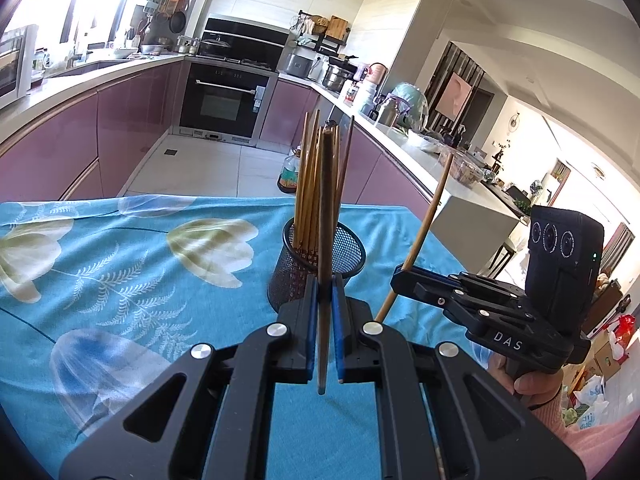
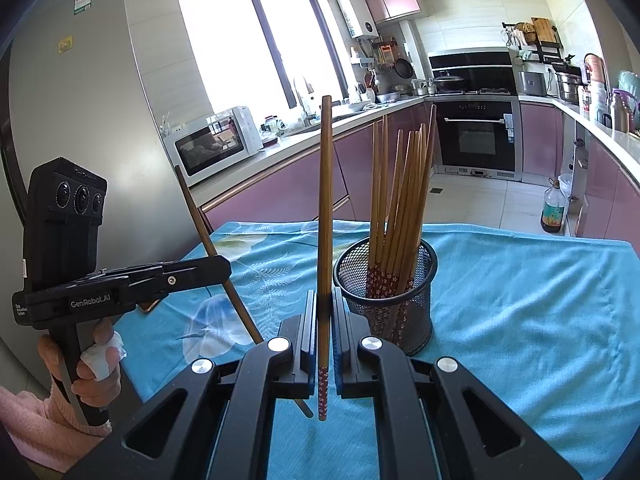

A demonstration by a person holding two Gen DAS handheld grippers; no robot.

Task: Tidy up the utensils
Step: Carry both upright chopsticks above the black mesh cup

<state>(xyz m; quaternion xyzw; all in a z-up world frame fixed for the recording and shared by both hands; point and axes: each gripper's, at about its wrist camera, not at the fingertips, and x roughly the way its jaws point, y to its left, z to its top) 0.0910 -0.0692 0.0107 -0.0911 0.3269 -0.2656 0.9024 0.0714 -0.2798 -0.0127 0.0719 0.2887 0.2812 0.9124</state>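
A black mesh cup (image 1: 344, 248) (image 2: 400, 312) stands on the blue floral tablecloth (image 1: 120, 264) (image 2: 520, 300) with several wooden chopsticks (image 1: 310, 184) (image 2: 400, 200) upright in it. My left gripper (image 1: 325, 282) is shut on a dark chopstick (image 1: 326, 208) held nearly upright just in front of the cup. It also shows in the right wrist view, where the left gripper (image 2: 222, 268) grips that chopstick (image 2: 200, 220) at a slant. My right gripper (image 2: 325, 300) (image 1: 400, 274) is shut on a brown chopstick (image 2: 325, 200) (image 1: 428, 224) with a patterned lower end, left of the cup.
The table's far edge drops to a tiled kitchen floor, where an oil bottle (image 1: 289, 172) (image 2: 554, 208) stands. Pink cabinets, an oven (image 2: 478, 136) and crowded counters ring the room. A microwave (image 2: 216, 144) and a grey fridge (image 2: 80, 120) are at the left.
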